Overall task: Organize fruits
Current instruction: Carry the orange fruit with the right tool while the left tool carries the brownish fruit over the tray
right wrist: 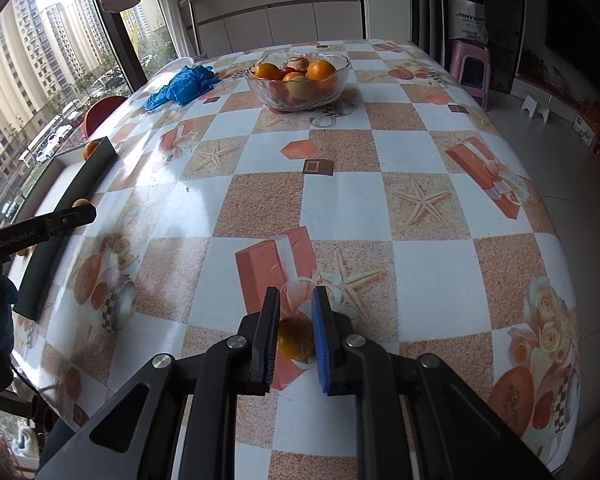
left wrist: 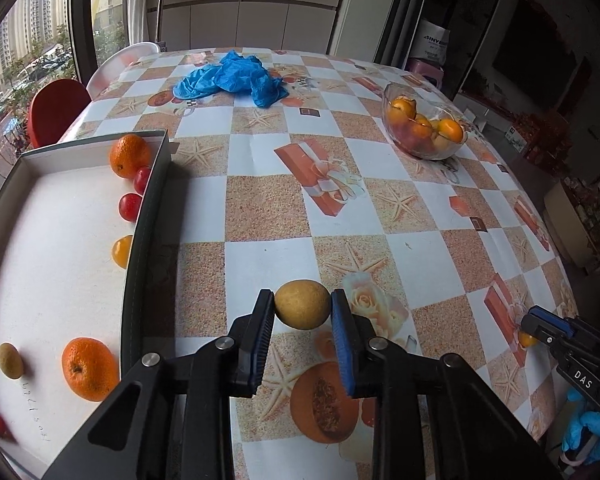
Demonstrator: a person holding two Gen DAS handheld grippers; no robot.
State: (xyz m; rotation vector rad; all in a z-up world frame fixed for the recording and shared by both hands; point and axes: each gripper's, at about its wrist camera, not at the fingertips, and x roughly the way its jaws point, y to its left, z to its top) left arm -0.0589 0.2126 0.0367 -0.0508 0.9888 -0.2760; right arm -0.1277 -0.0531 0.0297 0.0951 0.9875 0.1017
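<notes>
**Fruits gripped on both sides of the checked table**

Fruits sit in three places. The left gripper (left wrist: 302, 309) has its ribbed pads pressed against a dull, tan, egg-shaped fruit (left wrist: 302, 304), holding it above the glossy patterned tablecloth (left wrist: 380, 208). The right gripper (right wrist: 296, 334) is closed tightly on a small, smooth orange-yellow fruit (right wrist: 296, 338) that rests low on the cloth.

A shallow white-lined box (left wrist: 60, 240) with dark walls lies just beside the left gripper. It holds two dimpled oranges (left wrist: 90, 368), small shiny red and yellow tomatoes (left wrist: 130, 206) along its wall, and another tan fruit (left wrist: 10, 360).

Well apart, a scalloped clear glass bowl (right wrist: 298, 80) holds more oranges. Crumpled blue gloves (left wrist: 232, 78) lie at the far edge. Open cloth lies between bowl and box.
</notes>
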